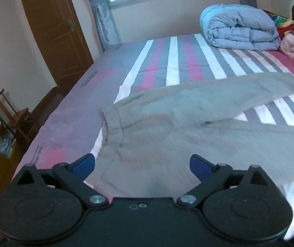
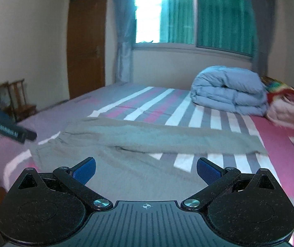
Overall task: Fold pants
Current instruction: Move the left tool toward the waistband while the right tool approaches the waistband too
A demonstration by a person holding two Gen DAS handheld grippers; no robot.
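Grey-green fabric pants (image 1: 188,115) lying flat on bed with pink, grey and white striped sheet (image 1: 173,65), waistband toward left bed edge, two legs spreading apart toward right. Left tongs (image 1: 142,164) hovering over waist area, blue-padded fingers (image 1: 85,164) spread wide, gripping nothing. Right tongs (image 2: 145,169) hanging above nearer leg, likewise released, nothing between pads. Folded light-blue quilt (image 1: 239,28) sitting at far side of bed, well apart from pants. Brown wooden door (image 1: 54,30) standing beyond bed.
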